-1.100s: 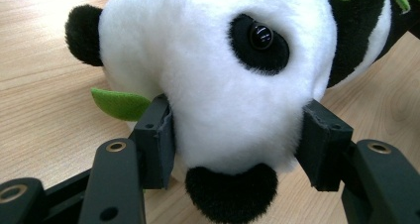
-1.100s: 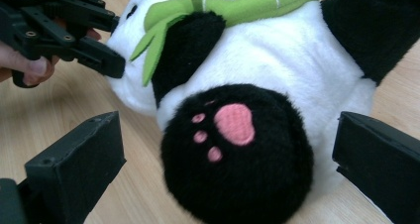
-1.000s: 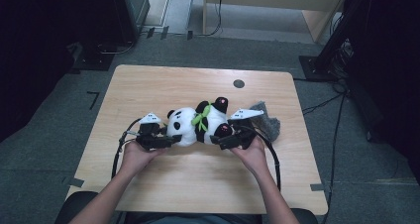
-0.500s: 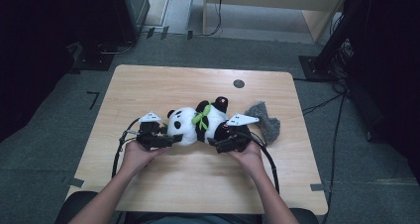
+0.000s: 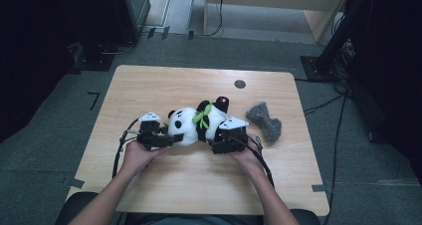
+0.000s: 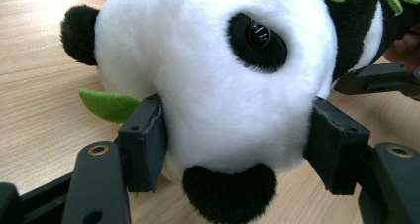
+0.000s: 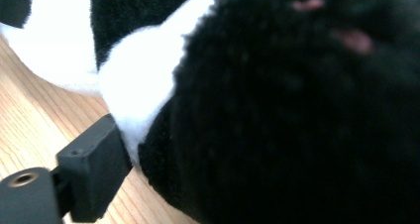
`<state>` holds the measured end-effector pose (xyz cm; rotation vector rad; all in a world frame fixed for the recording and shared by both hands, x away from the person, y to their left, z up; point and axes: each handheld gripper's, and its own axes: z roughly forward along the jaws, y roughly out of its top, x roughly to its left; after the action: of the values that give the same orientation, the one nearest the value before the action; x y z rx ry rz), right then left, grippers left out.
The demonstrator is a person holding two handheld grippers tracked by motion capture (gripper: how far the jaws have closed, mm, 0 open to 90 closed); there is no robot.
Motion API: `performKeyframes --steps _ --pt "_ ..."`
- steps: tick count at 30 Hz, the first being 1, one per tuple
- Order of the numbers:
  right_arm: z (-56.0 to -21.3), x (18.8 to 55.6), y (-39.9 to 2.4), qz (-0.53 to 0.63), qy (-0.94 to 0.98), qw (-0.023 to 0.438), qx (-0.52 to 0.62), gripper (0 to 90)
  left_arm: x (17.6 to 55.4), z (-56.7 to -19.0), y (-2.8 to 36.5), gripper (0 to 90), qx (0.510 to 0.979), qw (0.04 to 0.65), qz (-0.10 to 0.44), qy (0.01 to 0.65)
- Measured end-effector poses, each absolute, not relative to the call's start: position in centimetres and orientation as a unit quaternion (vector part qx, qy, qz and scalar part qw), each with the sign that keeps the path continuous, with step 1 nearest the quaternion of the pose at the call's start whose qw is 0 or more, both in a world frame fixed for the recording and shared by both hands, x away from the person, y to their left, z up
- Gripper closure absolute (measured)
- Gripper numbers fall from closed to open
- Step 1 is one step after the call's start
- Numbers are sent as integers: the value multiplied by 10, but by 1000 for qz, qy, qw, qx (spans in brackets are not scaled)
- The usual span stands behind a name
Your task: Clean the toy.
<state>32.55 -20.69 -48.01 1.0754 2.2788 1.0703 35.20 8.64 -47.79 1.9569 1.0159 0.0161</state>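
While a person sits at the near edge of a light wooden table [image 5: 149, 90], both forearms reach in from the bottom of the high view, each hand holding a black two-jaw gripper against a plush panda [image 5: 196, 123] lying on its side near the table's middle. At the toy's left end, the left gripper [image 5: 166, 140] meets the panda's white head. From the left gripper view, the head [image 6: 218, 80] sits between the two black pads: the left pad presses into the white fur at the cheek, and the right pad lies against the other side of the head, so the jaws stand a good way apart, closed on the wide, soft head. These jaws have just been opening a little, with the head between them. A green felt leaf [image 6: 109, 105] pokes out beside the left pad, and one black ear, one shiny eye in its black patch and the black nose are visible. At the toy's other end, the right gripper [image 5: 219, 146] is pushed up against the panda's black and white body. From the right gripper view, one pad [image 7: 94, 167] touches the fur where white meets black, while dark fur hides the other jaw, so I cannot tell how far these jaws are open or whether they grip. A grey fuzzy cloth [image 5: 263, 120] lies on the table just right of the right hand, apart from the panda. Farther back, a small dark round hole [image 5: 240, 84] marks the tabletop.
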Motion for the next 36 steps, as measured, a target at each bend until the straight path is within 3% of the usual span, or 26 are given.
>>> performKeyframes --steps 6,13,17,22,36 --pt "-475 330 -211 380 827 183 372 241 352 -478 85 318 791 455 9 410" --pt "-461 335 -211 379 822 177 386 468 356 -474 87 255 781 470 8 412" --pt "-447 338 -217 393 815 169 391 480 359 -461 93 232 777 501 9 381" --pt "-431 338 -231 410 807 148 399 474 351 -447 104 237 776 535 49 330" --pt "-408 331 -259 415 795 117 425 452 341 -454 99 242 827 501 77 244"
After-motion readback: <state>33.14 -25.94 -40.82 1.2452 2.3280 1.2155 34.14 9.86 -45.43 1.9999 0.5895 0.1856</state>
